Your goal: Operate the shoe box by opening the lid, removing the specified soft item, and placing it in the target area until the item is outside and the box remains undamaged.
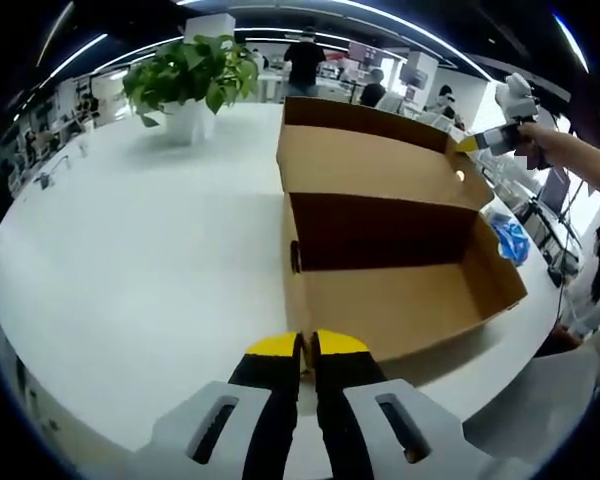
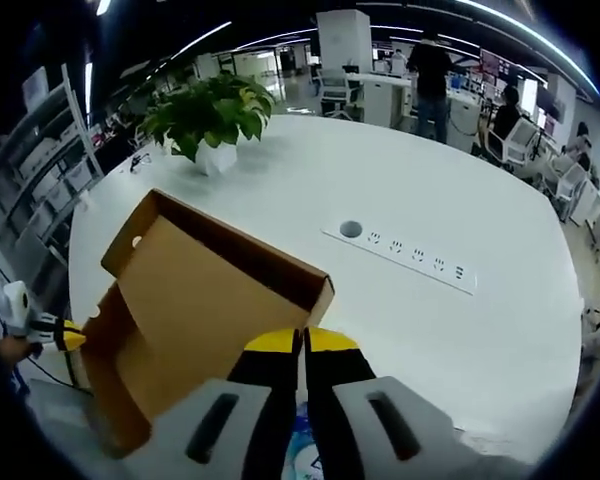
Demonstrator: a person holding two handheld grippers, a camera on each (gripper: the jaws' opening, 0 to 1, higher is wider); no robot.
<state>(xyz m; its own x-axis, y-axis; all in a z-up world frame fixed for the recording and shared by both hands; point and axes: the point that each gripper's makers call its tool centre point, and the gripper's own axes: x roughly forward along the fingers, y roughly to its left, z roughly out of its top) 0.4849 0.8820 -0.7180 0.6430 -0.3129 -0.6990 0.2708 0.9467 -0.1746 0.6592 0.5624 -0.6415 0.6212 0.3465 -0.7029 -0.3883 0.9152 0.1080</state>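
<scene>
Both grippers we hold pinched together on nothing: left gripper beside the open brown cardboard shoe box on our round white table, right gripper above its raised lid.

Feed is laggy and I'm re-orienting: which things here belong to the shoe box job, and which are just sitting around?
Job:
- shoe box, lid open, inside looks empty
- blue soft item, outside beside the box
- left gripper
- right gripper

Just there:
- potted plant
- socket strip
- white table
</scene>
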